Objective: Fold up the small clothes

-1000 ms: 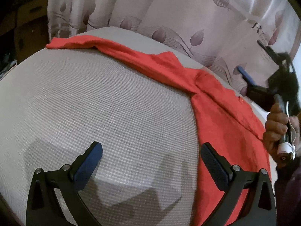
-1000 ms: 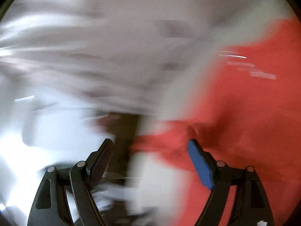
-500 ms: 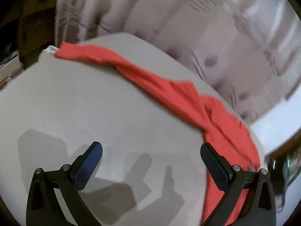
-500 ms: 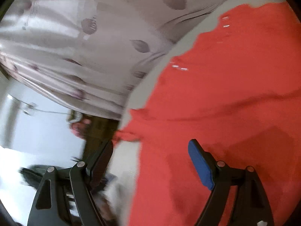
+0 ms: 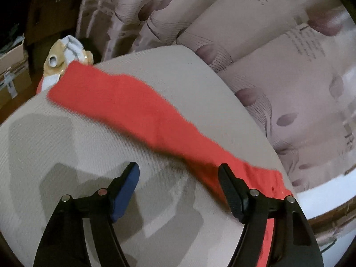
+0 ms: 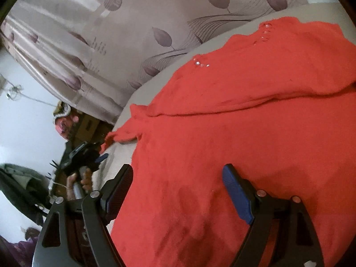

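Jaws on both grippers are held apart and nothing is clamped between them. Ahead of the left gripper [image 5: 178, 191] a long red sleeve [image 5: 124, 109] of the red garment [image 6: 244, 146] is stretched across the grey padded surface [image 5: 77, 146], running from far left of the jaws down to the right-hand jaw, where the cloth passes beneath it. Ahead of the right gripper [image 6: 178, 191] the body of the garment is spread wide, with most of it lying between and beyond the jaws and to their right; a small cluster of shiny studs [image 6: 201, 63] is seen far ahead, near the neckline. A fold line crosses the cloth beyond the jaws.

Folding is judged to be barely begun. Several risks can be named. Only one layer might be pinched where two lie together, so the fold would come out uneven. The sleeve end lies at the far edge of the surface, and it could be dragged off by a careless pull. The soft knit could be bunched if the jaws are closed on a ridge rather than an edge.

On the curtain [image 5: 278, 66] behind, some printed script is seen among the leaf motifs, but it is too small and blurred to be read. No brand or label is visible on the garment.
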